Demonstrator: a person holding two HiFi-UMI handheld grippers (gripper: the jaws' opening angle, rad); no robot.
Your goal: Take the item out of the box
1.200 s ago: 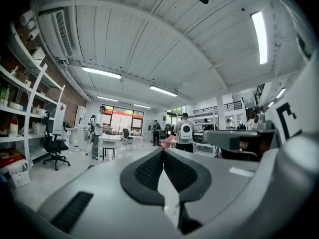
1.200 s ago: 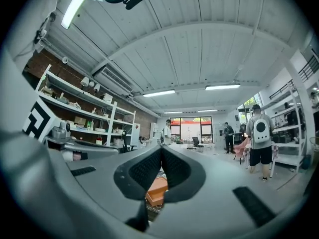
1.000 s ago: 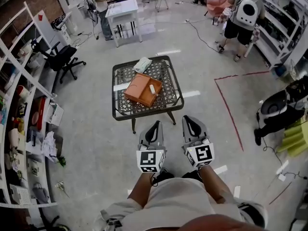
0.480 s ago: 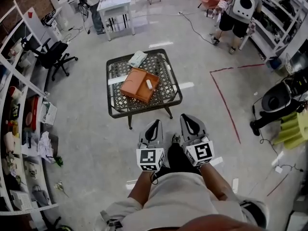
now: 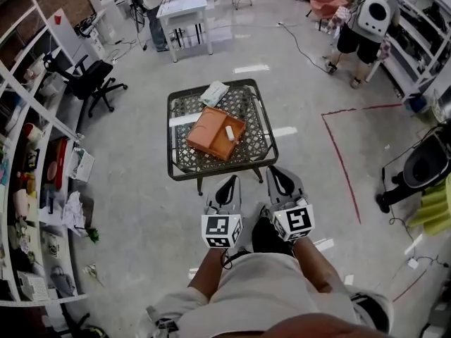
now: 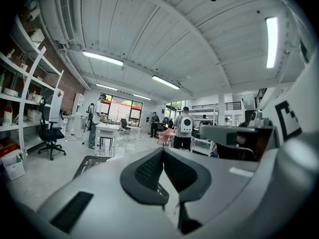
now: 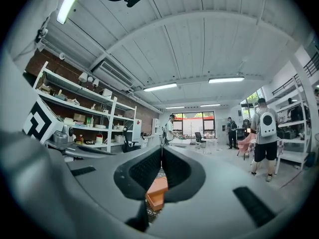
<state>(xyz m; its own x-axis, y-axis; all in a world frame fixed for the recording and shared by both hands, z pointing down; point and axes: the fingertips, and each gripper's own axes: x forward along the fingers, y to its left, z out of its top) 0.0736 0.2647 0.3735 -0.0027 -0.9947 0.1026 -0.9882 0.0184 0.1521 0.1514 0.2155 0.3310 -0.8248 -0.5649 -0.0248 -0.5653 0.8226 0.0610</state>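
Note:
An open orange box (image 5: 213, 134) lies on a dark lattice-top table (image 5: 185, 164). A small white item (image 5: 230, 132) rests inside the box on its right side. My left gripper (image 5: 230, 182) and right gripper (image 5: 275, 173) are held side by side just short of the table's front edge, both shut and empty. In the left gripper view the pads (image 6: 149, 171) meet at the tip, with the table (image 6: 88, 164) low to the left. Through the right gripper's closed pads (image 7: 146, 169), the orange box (image 7: 158, 193) shows just below.
A white packet (image 5: 213, 92) lies at the table's far edge. Shelving (image 5: 32, 189) lines the left wall, with an office chair (image 5: 89, 83) near it. A white table (image 5: 184, 9) stands behind, a person with a backpack (image 5: 370, 20) far right, red floor tape (image 5: 343, 164) to the right.
Both grippers have come closer to the table; its front edge now lies just past their tips. Both jaws have stayed shut.

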